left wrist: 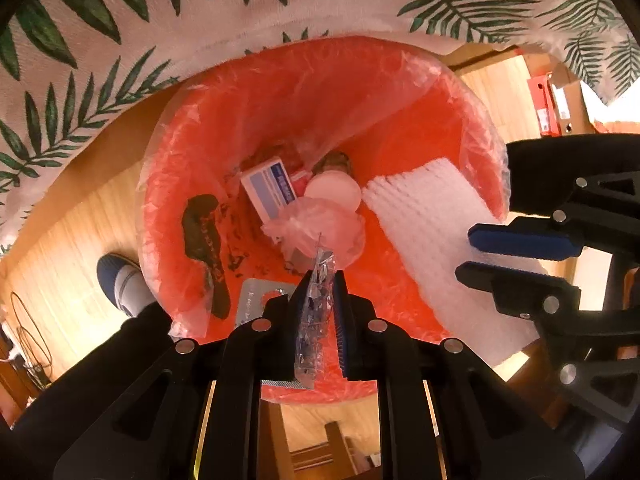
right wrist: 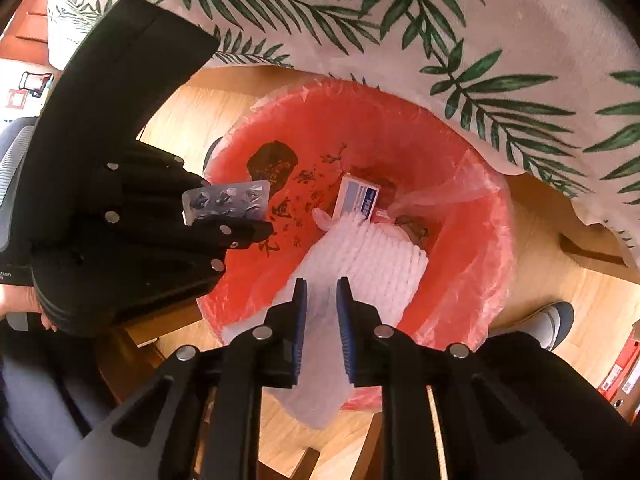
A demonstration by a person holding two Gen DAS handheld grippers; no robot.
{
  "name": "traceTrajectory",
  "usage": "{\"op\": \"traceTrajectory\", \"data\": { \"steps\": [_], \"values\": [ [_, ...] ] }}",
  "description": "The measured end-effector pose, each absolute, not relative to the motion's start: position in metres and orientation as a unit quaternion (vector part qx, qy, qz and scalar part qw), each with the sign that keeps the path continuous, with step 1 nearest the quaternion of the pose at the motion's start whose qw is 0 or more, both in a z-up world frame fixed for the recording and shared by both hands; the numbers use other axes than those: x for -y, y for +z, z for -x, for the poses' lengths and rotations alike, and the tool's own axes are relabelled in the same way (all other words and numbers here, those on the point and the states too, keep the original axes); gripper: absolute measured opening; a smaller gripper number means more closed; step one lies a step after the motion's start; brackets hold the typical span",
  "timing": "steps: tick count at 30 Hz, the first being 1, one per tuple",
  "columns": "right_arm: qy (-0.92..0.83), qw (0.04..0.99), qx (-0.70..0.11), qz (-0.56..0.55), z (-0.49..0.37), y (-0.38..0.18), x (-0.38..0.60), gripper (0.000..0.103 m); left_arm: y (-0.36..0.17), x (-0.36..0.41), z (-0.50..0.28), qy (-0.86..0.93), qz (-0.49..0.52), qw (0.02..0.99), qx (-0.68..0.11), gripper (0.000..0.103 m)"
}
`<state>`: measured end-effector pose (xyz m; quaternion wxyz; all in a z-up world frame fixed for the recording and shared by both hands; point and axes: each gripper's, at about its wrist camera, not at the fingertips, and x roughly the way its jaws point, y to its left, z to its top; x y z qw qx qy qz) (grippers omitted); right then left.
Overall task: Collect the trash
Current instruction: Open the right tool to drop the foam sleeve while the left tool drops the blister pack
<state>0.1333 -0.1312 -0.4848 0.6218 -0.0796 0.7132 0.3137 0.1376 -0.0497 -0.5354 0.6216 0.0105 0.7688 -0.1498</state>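
A red bin (left wrist: 168, 184) (right wrist: 492, 240) with a clear liner stands on the floor under both grippers. My left gripper (left wrist: 322, 276) (right wrist: 256, 216) is shut on a silvery blister pack (left wrist: 316, 312) (right wrist: 226, 202) and holds it over the bin. My right gripper (right wrist: 322, 282) (left wrist: 464, 250) has its jaws slightly apart. A white foam net sheet (right wrist: 372, 256) (left wrist: 424, 216) runs between them and lies over the bin's rim, and the pads do not visibly press it. In the bin lie a blue-and-white box (left wrist: 268, 190) (right wrist: 358, 198), a white round lid (left wrist: 334, 192) and crumpled plastic (left wrist: 316, 228).
A leaf-print tablecloth (left wrist: 120, 20) (right wrist: 480, 40) hangs over the bin's far side. Around the bin is wooden floor (left wrist: 60, 248). A person's foot in a blue and white shoe (left wrist: 120, 284) (right wrist: 556, 320) stands beside the bin. Red binders (left wrist: 548, 108) sit further off.
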Motion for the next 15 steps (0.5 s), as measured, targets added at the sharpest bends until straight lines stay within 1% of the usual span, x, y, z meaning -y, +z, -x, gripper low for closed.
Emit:
{"op": "traceTrajectory", "data": {
  "steps": [1, 3, 4, 5, 6, 7, 9, 11, 12, 13, 15],
  "values": [
    [0.313, 0.62, -0.715, 0.078, -0.133, -0.487, 0.132, 0.018, -0.537, 0.048, -0.139, -0.149, -0.01, 0.62, -0.77, 0.017],
    [0.311, 0.618, -0.717, 0.077, -0.133, -0.488, 0.131, 0.02, -0.539, 0.048, -0.139, -0.149, -0.008, 0.618, -0.772, 0.03],
    [0.311, 0.618, -0.718, 0.077, -0.133, -0.488, 0.131, 0.024, -0.54, 0.048, -0.14, -0.15, -0.007, 0.618, -0.772, 0.043],
    [0.311, 0.618, -0.718, 0.077, -0.134, -0.491, 0.13, 0.03, -0.54, 0.048, -0.139, -0.151, -0.006, 0.619, -0.771, 0.05],
    [0.311, 0.617, -0.719, 0.076, -0.134, -0.492, 0.13, 0.034, -0.541, 0.048, -0.139, -0.152, -0.005, 0.618, -0.772, 0.051],
    [0.311, 0.616, -0.719, 0.074, -0.134, -0.492, 0.131, 0.042, -0.541, 0.047, -0.139, -0.152, -0.006, 0.617, -0.772, 0.051],
    [0.311, 0.615, -0.721, 0.075, -0.134, -0.494, 0.131, 0.046, -0.542, 0.047, -0.138, -0.147, -0.01, 0.616, -0.774, 0.051],
    [0.309, 0.613, -0.723, 0.075, -0.134, -0.495, 0.131, 0.059, -0.544, 0.045, -0.137, -0.14, -0.011, 0.613, -0.778, 0.051],
    [0.309, 0.612, -0.724, 0.073, -0.133, -0.495, 0.13, 0.062, -0.545, 0.044, -0.137, -0.136, -0.009, 0.612, -0.779, 0.051],
    [0.309, 0.612, -0.725, 0.071, -0.133, -0.495, 0.13, 0.071, -0.545, 0.042, -0.136, -0.132, -0.01, 0.611, -0.781, 0.052],
    [0.306, 0.611, -0.727, 0.07, -0.134, -0.493, 0.132, 0.073, -0.544, 0.038, -0.136, -0.117, -0.02, 0.616, -0.779, 0.061]
  ]
}}
